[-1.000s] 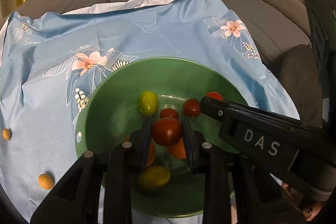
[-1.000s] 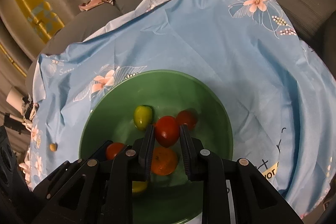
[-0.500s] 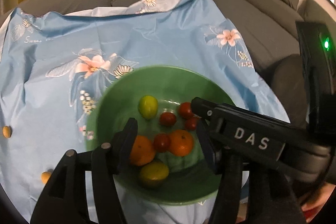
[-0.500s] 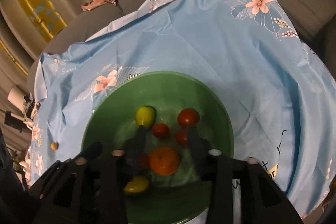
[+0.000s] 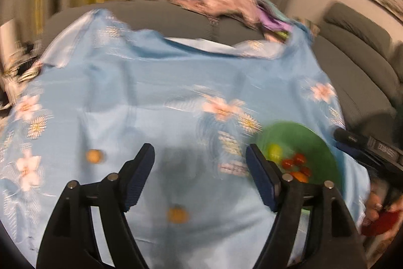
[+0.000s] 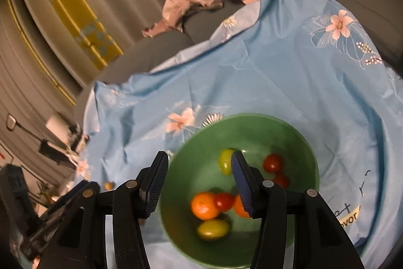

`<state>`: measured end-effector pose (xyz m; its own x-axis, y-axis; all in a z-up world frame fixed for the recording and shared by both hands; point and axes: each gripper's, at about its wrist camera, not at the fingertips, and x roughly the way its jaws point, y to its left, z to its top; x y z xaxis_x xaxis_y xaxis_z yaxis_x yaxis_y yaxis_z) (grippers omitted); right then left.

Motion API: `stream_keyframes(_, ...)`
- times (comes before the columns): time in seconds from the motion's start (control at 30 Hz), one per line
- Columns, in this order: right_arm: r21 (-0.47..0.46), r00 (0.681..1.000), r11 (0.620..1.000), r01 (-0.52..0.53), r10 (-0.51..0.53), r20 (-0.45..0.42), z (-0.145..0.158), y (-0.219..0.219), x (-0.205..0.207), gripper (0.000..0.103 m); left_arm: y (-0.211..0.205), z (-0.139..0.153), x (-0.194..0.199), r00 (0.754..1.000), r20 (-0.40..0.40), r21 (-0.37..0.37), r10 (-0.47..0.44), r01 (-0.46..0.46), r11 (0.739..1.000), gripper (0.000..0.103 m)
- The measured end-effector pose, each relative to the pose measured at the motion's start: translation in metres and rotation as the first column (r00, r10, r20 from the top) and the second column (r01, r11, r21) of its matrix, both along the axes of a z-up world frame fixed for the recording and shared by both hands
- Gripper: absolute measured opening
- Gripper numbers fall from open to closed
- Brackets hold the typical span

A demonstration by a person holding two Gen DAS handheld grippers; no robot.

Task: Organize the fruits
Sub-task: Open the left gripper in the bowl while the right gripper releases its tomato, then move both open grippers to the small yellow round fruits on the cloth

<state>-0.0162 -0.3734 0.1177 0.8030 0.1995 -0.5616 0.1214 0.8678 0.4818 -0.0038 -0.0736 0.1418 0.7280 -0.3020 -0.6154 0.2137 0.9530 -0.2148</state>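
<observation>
— What are my claws doing?
— I see the left claw spread wide, holding nothing, above the blue cloth near two small orange fruits.
— And the right?
— My right claw gapes too, empty, over the green bowl of tomatoes and oranges.

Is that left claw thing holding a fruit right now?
No, the left gripper has its jaws wide apart with only blue cloth between them.
</observation>
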Motion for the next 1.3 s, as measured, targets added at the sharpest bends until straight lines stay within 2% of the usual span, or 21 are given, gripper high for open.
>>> stream_keyframes(0.1,-0.011,1.000,1.000,-0.021,0.021,0.000,0.001,0.006,0.001,0.053,0.044,-0.009,0.015,0.994,-0.021,-0.021,0.110,-0.111,0.994,0.076)
stream_keyframes(0.27,-0.076,0.987,0.984,-0.160,0.160,0.000,0.006,0.052,0.010,0.053,0.081,-0.034,0.038,0.978,-0.081,0.002,0.191,-0.192,0.981,0.075)
stream_keyframes(0.37,-0.100,0.969,0.964,-0.245,0.246,-0.009,0.005,0.084,0.016,0.053,0.098,-0.049,0.050,0.967,-0.136,-0.025,0.213,-0.219,0.975,0.074)
stream_keyframes(0.5,-0.124,0.932,0.924,-0.361,0.353,-0.082,-0.009,0.135,0.031,0.053,0.110,-0.061,0.060,0.959,-0.183,-0.054,0.219,-0.232,0.971,0.068)
stream_keyframes(0.57,-0.135,0.911,0.902,-0.410,0.396,-0.118,-0.018,0.157,0.036,0.053,0.110,-0.069,0.067,0.953,-0.208,-0.045,0.221,-0.235,0.971,0.064)
stream_keyframes(0.67,-0.100,0.851,0.854,-0.511,0.485,-0.202,-0.041,0.185,0.051,0.053,0.105,-0.081,0.077,0.946,-0.247,-0.022,0.210,-0.222,0.975,0.057)
stream_keyframes(0.73,-0.084,0.833,0.849,-0.521,0.485,-0.268,-0.055,0.193,0.057,0.051,0.102,-0.088,0.080,0.941,-0.266,0.008,0.211,-0.217,0.976,0.056)
stream_keyframes(0.8,-0.116,0.824,0.841,-0.528,0.475,-0.310,-0.064,0.201,0.061,0.048,0.100,-0.092,0.083,0.938,-0.262,0.048,0.227,-0.222,0.974,0.054)
stream_keyframes(0.9,-0.138,0.810,0.825,-0.549,0.483,-0.334,-0.069,0.206,0.059,0.048,0.103,-0.098,0.088,0.936,-0.286,0.025,0.205,-0.207,0.978,0.051)
stream_keyframes(1.0,-0.203,0.807,0.809,-0.551,0.455,-0.377,-0.077,0.214,0.059,0.048,0.104,-0.100,0.092,0.935,-0.288,0.022,0.208,-0.210,0.977,0.049)
stream_keyframes(1.1,-0.221,0.777,0.777,-0.589,0.470,-0.419,-0.088,0.222,0.058,0.047,0.103,-0.103,0.096,0.928,-0.307,0.011,0.213,-0.220,0.975,0.049)
stream_keyframes(1.17,-0.254,0.768,0.753,-0.607,0.473,-0.432,-0.092,0.228,0.056,0.047,0.100,-0.102,0.097,0.929,-0.299,0.025,0.217,-0.220,0.975,0.049)
stream_keyframes(1.27,-0.265,0.759,0.738,-0.621,0.480,-0.440,-0.095,0.231,0.055,0.047,0.100,-0.103,0.098,0.928,-0.299,0.029,0.221,-0.222,0.975,0.048)
stream_keyframes(1.3,-0.269,0.758,0.736,-0.621,0.478,-0.443,-0.096,0.232,0.054,0.046,0.100,-0.104,0.098,0.928,-0.298,0.036,0.225,-0.225,0.974,0.045)
